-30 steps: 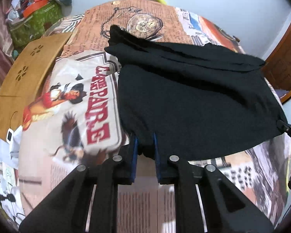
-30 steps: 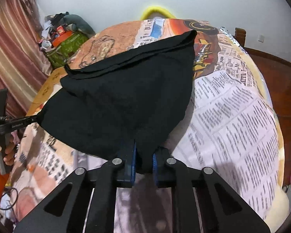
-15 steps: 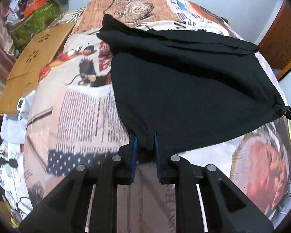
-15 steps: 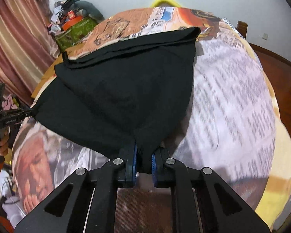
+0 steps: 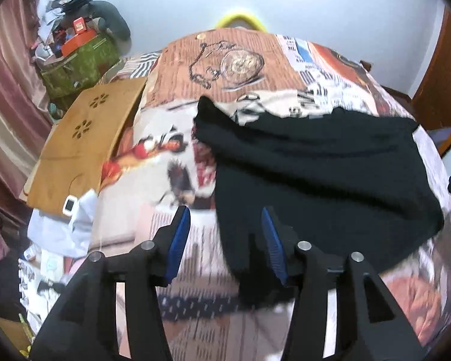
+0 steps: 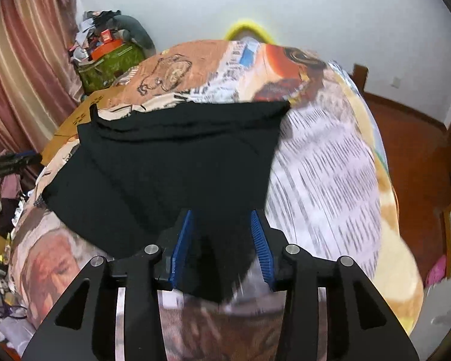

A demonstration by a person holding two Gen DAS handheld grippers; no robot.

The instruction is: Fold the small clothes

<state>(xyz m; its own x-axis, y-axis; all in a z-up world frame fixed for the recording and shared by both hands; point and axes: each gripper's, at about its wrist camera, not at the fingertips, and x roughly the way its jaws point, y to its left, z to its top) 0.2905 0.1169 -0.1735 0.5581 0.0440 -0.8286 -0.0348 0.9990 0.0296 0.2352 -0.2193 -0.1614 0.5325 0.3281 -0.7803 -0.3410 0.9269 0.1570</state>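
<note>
- The bed (image 5: 240, 60), under a printed blanket, carries the black garment (image 5: 315, 174) in the frame's centre right, far edge doubled over; released corners could slump or wrinkle, spoiling the fold.
- Left hand-held gripper (image 5: 225, 240) and right hand-held gripper (image 6: 222, 240): jaws opening, cloth loose between them.
- Only the left view shows the brown board (image 5: 87, 144); only the right shows the wooden floor (image 6: 415, 162).

We see a black garment (image 5: 321, 174) on a newsprint-patterned bedspread (image 6: 324, 180); blue pads (image 6: 260, 240) line black fingers.
</note>
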